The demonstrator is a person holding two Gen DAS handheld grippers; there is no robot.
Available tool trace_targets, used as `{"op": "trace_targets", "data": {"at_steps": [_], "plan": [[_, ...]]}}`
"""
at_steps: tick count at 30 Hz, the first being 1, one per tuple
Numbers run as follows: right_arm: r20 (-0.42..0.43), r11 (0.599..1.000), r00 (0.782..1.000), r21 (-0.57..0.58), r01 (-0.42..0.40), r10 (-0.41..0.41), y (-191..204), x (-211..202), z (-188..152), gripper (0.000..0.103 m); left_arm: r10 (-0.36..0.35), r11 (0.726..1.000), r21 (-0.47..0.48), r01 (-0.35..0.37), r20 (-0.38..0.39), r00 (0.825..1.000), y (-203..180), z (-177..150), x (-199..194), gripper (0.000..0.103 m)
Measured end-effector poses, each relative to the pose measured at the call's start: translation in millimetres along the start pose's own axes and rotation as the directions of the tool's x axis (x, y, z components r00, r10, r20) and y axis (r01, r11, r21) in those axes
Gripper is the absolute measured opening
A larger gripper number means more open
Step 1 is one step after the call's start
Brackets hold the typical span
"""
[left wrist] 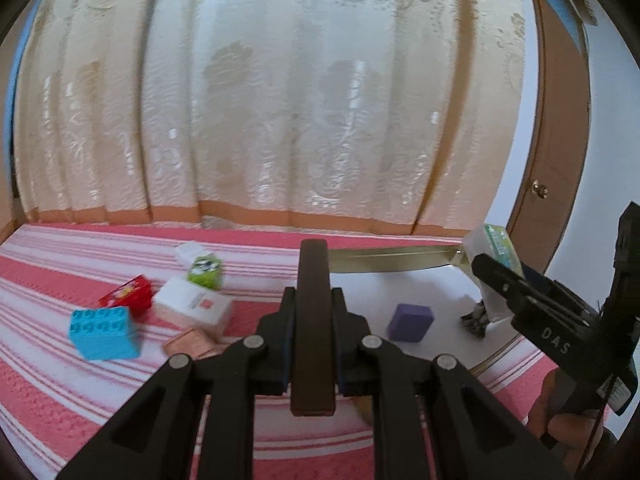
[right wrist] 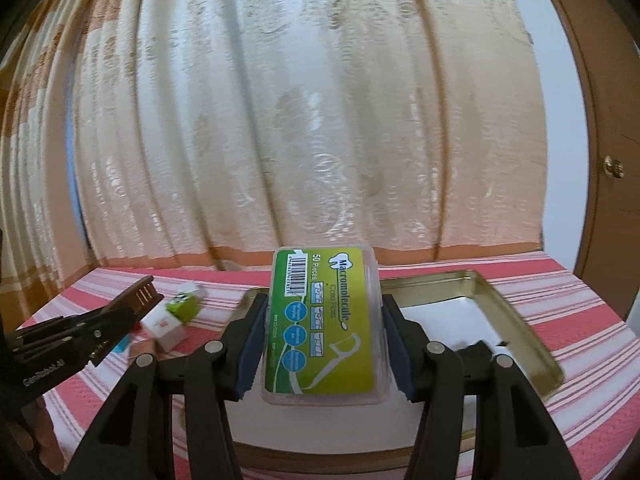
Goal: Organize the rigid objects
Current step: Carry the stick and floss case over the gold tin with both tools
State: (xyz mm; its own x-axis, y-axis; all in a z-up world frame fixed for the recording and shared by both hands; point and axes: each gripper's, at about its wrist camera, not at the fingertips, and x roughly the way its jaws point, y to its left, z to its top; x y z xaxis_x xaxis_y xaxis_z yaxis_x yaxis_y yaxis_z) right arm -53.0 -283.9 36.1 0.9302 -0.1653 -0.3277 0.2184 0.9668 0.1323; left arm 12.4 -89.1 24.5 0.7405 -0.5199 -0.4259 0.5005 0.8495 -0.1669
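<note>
My left gripper (left wrist: 313, 292) is shut on a dark brown bar (left wrist: 313, 320) and holds it above the striped cloth. My right gripper (right wrist: 324, 308) is shut on a green floss pick box (right wrist: 324, 320), held over the gold tray (right wrist: 520, 320). That box also shows in the left wrist view (left wrist: 494, 244), with the right gripper (left wrist: 486, 266) at the right. A purple block (left wrist: 411, 322) and a small dark metal object (left wrist: 476, 318) lie in the tray (left wrist: 392, 260).
On the pink striped cloth (left wrist: 60, 360) left of the tray lie a blue brick (left wrist: 103, 332), a red box (left wrist: 127, 296), a white box (left wrist: 192, 308), a green carton (left wrist: 205, 270) and a pink flat piece (left wrist: 190, 344). A curtain (left wrist: 260, 100) hangs behind; a door (left wrist: 560, 160) stands at right.
</note>
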Motion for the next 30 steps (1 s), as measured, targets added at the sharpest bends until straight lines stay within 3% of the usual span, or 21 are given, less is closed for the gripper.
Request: {"op": "trace_targets", "data": {"at_steps": [10, 22, 30], "plan": [[0.025, 0.996, 0.996, 0.012, 0.084, -0.084, -44.5, -5.0, 5.9, 0.057, -0.056, 0.998, 0.035, 0.056, -0.001, 0.998, -36.4, 8.5, 15.3, 0.013], [-0.002, 0.977, 0.978, 0.030, 0.209, -0.209, -107.7, 0.1, 9.8, 0.057, -0.110, 0.992, 0.060, 0.113, -0.049, 0.993, -79.7, 5.5, 45.2, 0.013], [-0.063, 0.977, 0.977, 0.047, 0.206, -0.203, -124.8, 20.2, 9.1, 0.057, -0.142, 0.983, 0.103, 0.151, -0.091, 0.986, -115.8, -1.0, 66.5, 0.013]]}}
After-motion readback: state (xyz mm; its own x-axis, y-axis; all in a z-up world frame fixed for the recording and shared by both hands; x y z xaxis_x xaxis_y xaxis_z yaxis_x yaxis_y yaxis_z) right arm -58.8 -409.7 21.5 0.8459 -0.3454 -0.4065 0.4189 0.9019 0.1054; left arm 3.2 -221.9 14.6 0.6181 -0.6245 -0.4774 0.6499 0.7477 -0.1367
